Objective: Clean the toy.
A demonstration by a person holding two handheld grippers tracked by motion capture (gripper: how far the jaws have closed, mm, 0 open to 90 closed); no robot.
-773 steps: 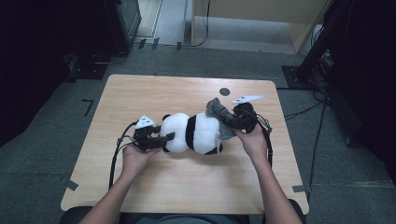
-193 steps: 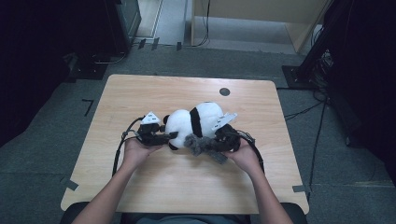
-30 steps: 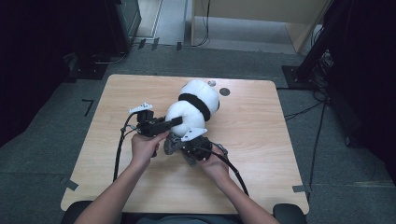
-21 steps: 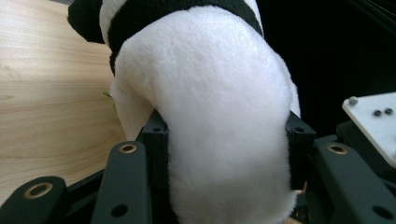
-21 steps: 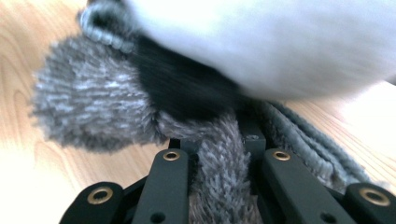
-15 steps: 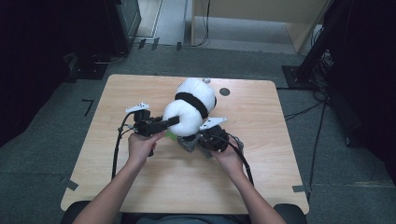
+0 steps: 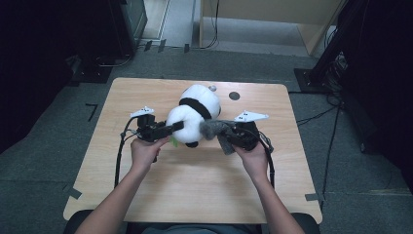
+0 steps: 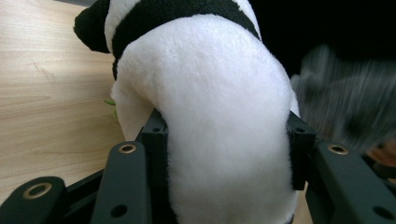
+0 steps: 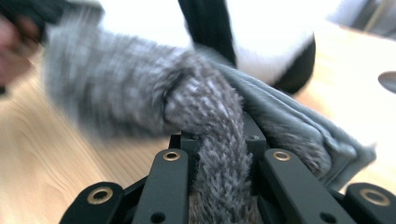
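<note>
A black-and-white panda plush [image 7: 196, 111] lies at the middle of the wooden table [image 7: 195, 185]. My left gripper [image 7: 174, 127] comes in from the left and is shut on the panda's white body. In the left gripper view the plush [image 8: 210, 93] bulges between the two jaws of that gripper [image 8: 226, 144]. My right gripper [image 7: 233, 134] sits at the panda's right side, shut on a grey knitted cloth [image 7: 215, 130]. The right gripper view shows the cloth [image 9: 140, 84] pinched in that gripper [image 9: 217, 151], with the panda [image 9: 261, 37] just behind it.
A black round mark [image 7: 234, 95] and a small grey knob [image 7: 212, 88] are on the table behind the panda. A green scrap [image 7: 174, 142] peeks out under the plush. Dark equipment stands around the table, with a black post [image 7: 336, 39] at the right.
My right gripper has swung right and away from me, carrying the grey cloth to the panda's right side. The panda has turned slightly, and the left gripper keeps its hold.
</note>
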